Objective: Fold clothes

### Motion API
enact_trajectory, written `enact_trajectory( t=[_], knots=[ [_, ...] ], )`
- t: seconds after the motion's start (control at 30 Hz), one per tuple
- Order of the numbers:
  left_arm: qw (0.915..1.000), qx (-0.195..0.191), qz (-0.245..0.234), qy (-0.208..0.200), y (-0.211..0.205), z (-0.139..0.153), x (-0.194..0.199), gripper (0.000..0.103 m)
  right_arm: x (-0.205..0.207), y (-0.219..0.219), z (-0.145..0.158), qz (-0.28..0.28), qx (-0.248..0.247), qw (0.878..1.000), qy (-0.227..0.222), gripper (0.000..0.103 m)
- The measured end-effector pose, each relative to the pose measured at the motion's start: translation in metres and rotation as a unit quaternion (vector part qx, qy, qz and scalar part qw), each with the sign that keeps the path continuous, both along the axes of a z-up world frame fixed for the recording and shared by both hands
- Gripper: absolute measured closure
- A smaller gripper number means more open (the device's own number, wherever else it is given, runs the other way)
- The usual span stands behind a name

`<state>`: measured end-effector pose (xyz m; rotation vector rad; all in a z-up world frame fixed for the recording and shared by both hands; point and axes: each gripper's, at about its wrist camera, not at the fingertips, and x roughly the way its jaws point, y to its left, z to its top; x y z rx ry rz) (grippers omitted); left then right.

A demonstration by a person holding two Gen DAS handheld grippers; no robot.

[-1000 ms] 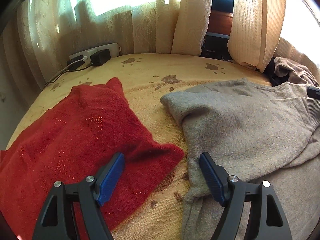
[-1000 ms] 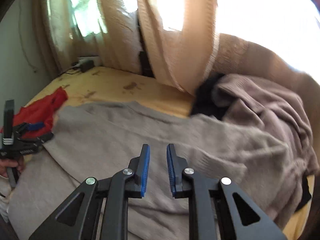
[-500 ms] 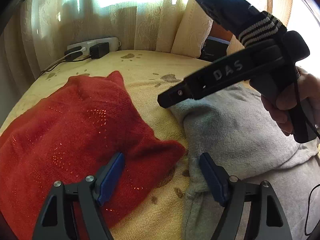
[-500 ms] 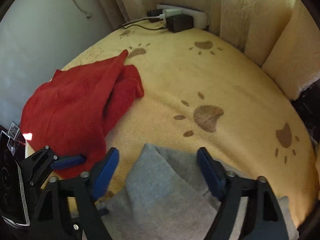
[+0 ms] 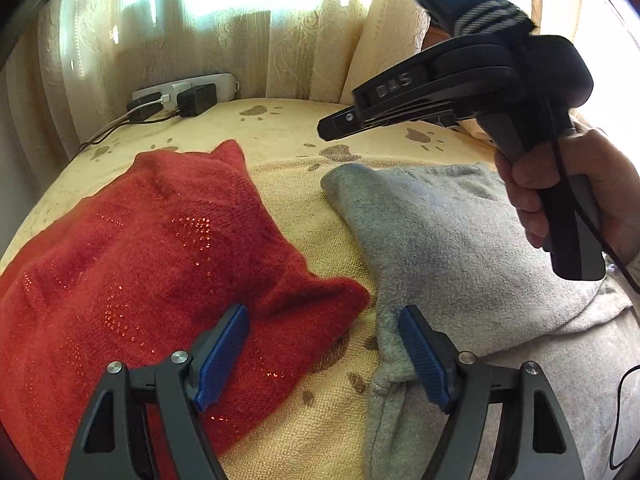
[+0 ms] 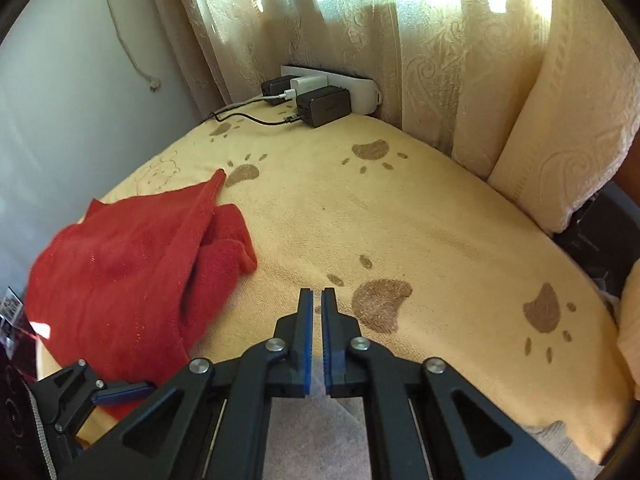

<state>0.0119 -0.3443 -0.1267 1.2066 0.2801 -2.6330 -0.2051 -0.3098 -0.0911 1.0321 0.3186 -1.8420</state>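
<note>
Red sweater [image 5: 152, 264] lies folded at left on the yellow paw-print blanket [image 5: 316, 420]. Left gripper [image 5: 324, 354] low between the garments, jaws wide apart, nothing held. Grey sweater [image 5: 448, 248] spread to the right. Right gripper [image 6: 317, 332] raised above its top corner, jaws nearly together, holding nothing.

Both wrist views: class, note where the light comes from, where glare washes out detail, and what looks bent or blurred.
Left wrist view: backlit curtains blow out to white glare; the right tongs throw a shadow on the grey sweater. Right wrist view: sunlit curtain top glares; the fisheye bows the yellow blanket; the red sweater smears slightly at its left edge.
</note>
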Motion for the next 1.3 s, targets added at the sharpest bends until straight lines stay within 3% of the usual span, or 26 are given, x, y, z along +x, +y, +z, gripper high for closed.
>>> enact_trajectory(
  t=[0.13,0.2,0.33,0.5,0.6,0.7,0.8,0.9,1.0,1.07,1.17,1.3],
  knots=[
    [1.0000,-0.005,-0.001,-0.002,0.001,-0.001,-0.001,0.023,0.010,0.033,0.015,-0.013,-0.028,0.999,-0.008,0.095],
    [1.0000,-0.005,-0.002,-0.002,0.001,0.000,0.000,0.023,0.021,0.042,0.015,0.001,-0.013,1.000,-0.010,0.095],
    [1.0000,-0.008,-0.001,-0.003,0.002,-0.001,-0.001,0.023,0.038,0.036,-0.021,0.027,0.047,0.998,-0.035,0.095],
    [1.0000,-0.005,0.000,-0.003,0.003,-0.001,0.000,0.023,0.039,0.026,-0.037,0.003,0.009,1.000,-0.023,0.089],
    [1.0000,-0.002,-0.002,-0.001,0.002,-0.001,0.001,0.023,0.038,0.035,-0.029,0.003,0.008,0.999,-0.048,0.068],
    [1.0000,-0.003,-0.002,-0.002,0.001,-0.001,0.000,0.023,0.052,0.070,0.002,-0.024,0.004,1.000,0.014,0.016],
    [1.0000,-0.002,-0.002,-0.001,0.000,-0.001,0.000,0.023,0.063,0.137,0.042,-0.092,-0.023,0.993,0.064,0.016],
    [1.0000,0.006,-0.005,0.005,-0.003,0.001,0.001,0.023,0.073,0.213,0.070,-0.166,-0.020,0.981,0.097,0.016],
    [0.9989,0.043,0.007,0.015,-0.010,0.009,0.002,0.023,0.088,0.280,0.078,-0.232,0.017,0.963,0.135,0.016],
    [0.9991,0.027,0.015,0.030,-0.004,0.029,0.000,0.023,0.097,0.317,0.074,-0.264,0.034,0.955,0.134,0.016],
    [0.9988,-0.025,-0.007,0.042,0.022,0.055,-0.015,0.023,0.108,0.340,0.062,-0.273,0.049,0.951,0.140,0.016],
    [0.9979,-0.023,-0.060,0.001,0.058,0.042,-0.060,0.023,0.111,0.321,0.049,-0.232,0.019,0.963,0.136,0.016]
  ],
)
